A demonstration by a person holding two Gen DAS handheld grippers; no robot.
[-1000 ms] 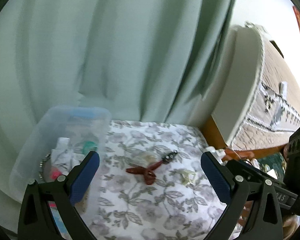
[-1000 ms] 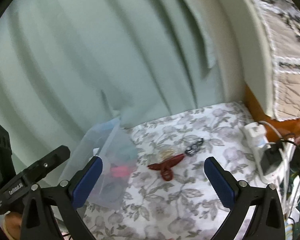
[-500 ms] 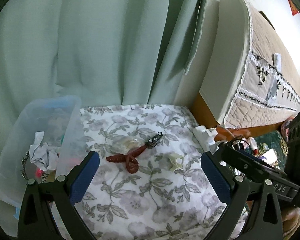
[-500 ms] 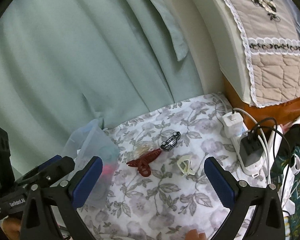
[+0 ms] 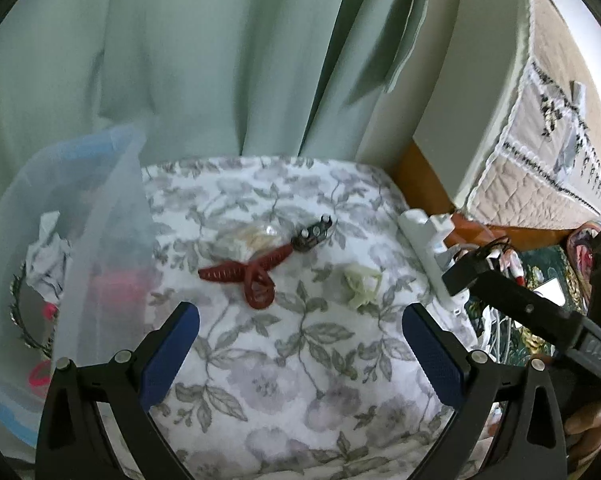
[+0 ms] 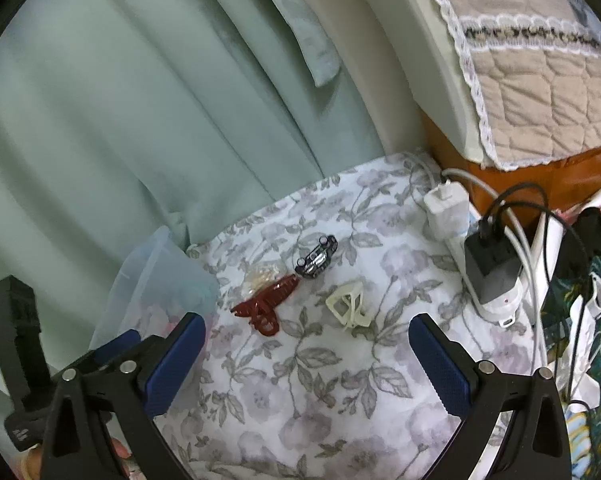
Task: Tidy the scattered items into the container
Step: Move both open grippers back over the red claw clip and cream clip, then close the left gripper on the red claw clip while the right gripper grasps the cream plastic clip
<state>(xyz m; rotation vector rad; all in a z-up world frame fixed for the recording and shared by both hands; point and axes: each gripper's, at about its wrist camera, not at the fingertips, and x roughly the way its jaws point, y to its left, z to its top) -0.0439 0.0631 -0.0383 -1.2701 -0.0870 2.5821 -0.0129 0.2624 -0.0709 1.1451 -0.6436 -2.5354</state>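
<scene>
Both tongs held over the flowered cloth (image 5: 300,360), jaws spread wide, nothing between them. We hold the left gripper (image 5: 300,344) nearest the clear plastic box (image 5: 100,240), which stands at the cloth's left edge and already has crumpled paper and pink bits inside. The right gripper (image 6: 308,360) hovers above the loose items, closer to the white power strip (image 6: 460,240) and its cables at the right edge.

Ahead of the fingers lie four small things, near one another. The red hair claw (image 6: 266,306) sits in the middle, teeth spread flat. Touching its far tip are a small clear packet (image 6: 262,274) and a dark studded clip (image 6: 316,258). The cream hair claw (image 6: 348,304) lies apart, to the right.

We judge all four light. The claws look like stiff, smooth plastic, with gaps and curves that could slip or twist between the pads; we would pinch each across its thick hinge, not the teeth. The packet seems thin and soft, so we would take it by an edge.
</scene>
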